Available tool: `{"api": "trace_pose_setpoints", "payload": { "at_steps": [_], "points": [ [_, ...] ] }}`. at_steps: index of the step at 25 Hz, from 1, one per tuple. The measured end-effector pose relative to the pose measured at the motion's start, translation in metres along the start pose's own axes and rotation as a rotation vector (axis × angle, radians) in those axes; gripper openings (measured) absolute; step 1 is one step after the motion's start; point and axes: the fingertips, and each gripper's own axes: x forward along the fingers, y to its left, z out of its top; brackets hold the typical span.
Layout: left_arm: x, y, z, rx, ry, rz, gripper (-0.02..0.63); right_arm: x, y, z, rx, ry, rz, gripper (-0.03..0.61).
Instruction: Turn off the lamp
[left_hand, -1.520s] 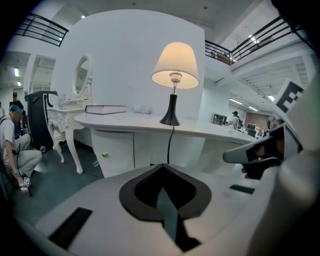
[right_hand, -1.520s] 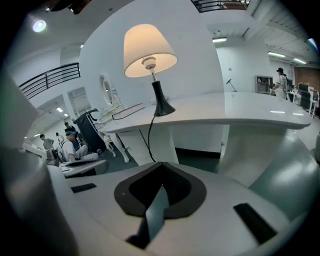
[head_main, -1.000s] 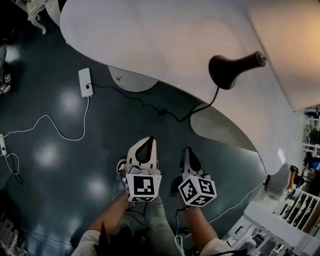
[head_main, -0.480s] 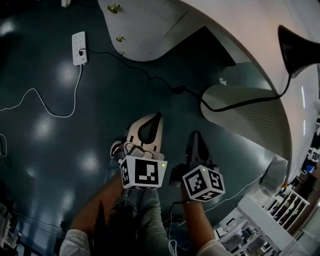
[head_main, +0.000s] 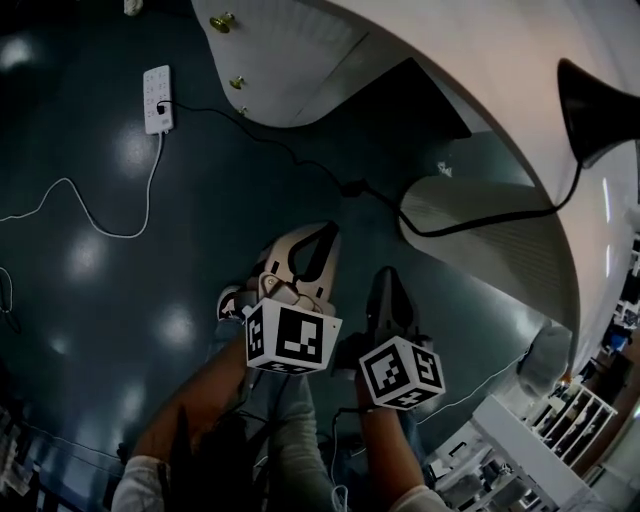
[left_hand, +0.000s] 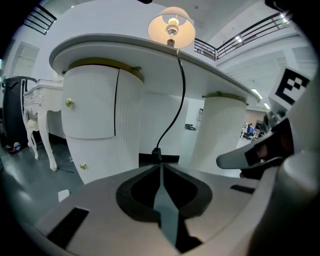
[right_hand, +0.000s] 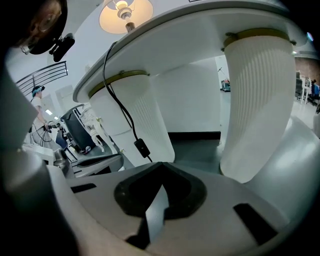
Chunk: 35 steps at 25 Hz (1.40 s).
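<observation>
1. On the white curved tabletop (left_hand: 100, 42), high above both grippers: lamp (left_hand: 171, 25), lit, its pale shade glowing warm and the bulb visible from below.
2. Black cord (left_hand: 180, 95) drops from the lamp over the tabletop edge. An inline switch (right_hand: 142, 148) hangs on it, between the two pedestals (right_hand: 257, 100).
3. Head view: cord crosses the dark floor (head_main: 120, 300) to a white power strip (head_main: 158, 97).
4. Left gripper (left_hand: 161, 166): fingers pressed together, nothing held.
5. Right gripper (right_hand: 161, 165): fingers likewise together, empty. Switch sits ahead of both.
</observation>
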Motion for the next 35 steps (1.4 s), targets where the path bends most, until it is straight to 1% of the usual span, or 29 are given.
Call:
{"api": "trace_pose_setpoints", "payload": {
  "at_steps": [2,3,6,7,9,11,14,19,27,30,32,35],
  "points": [
    [0.006,0.001,0.002,0.004,-0.003,-0.001,0.052,0.001,-0.002,0.001,0.0,0.002,-0.002,-0.002],
    [0.009,0.002,0.002,0.006,-0.002,0.001,0.067,0.002,-0.004,0.001,0.002,0.002,-0.004,-0.002],
    [0.018,0.005,0.003,0.01,-0.003,0.009,0.07,0.003,-0.007,0.003,0.003,0.003,-0.008,-0.002],
    [0.021,0.006,0.004,0.012,-0.003,0.006,0.083,0.004,-0.008,0.003,0.002,0.003,-0.009,-0.002],
    [0.027,0.006,0.004,0.024,-0.001,-0.003,0.13,0.004,-0.009,0.005,-0.001,0.005,-0.01,-0.002],
    [0.035,0.007,0.005,0.048,0.005,-0.008,0.153,0.004,-0.009,0.006,-0.004,0.007,-0.011,-0.002],
    [0.047,0.012,0.008,0.075,0.012,-0.01,0.155,0.005,-0.011,0.005,-0.006,0.012,-0.012,-0.002],
    [0.064,0.014,0.012,0.139,0.032,-0.036,0.155,0.007,-0.013,0.003,-0.001,0.023,-0.02,-0.002],
    [0.074,0.012,0.009,0.154,0.055,-0.06,0.152,0.011,-0.016,0.003,0.008,0.03,-0.029,-0.002],
    [0.077,0.012,0.013,0.162,0.052,-0.055,0.148,0.012,-0.016,0.004,0.009,0.028,-0.029,-0.002],
    [0.077,0.013,0.015,0.169,0.047,-0.042,0.113,0.012,-0.016,0.005,0.009,0.028,-0.029,-0.002],
    [0.077,0.015,0.018,0.174,0.044,-0.034,0.107,0.012,-0.016,0.003,0.012,0.03,-0.032,-0.002]
  ]
}}
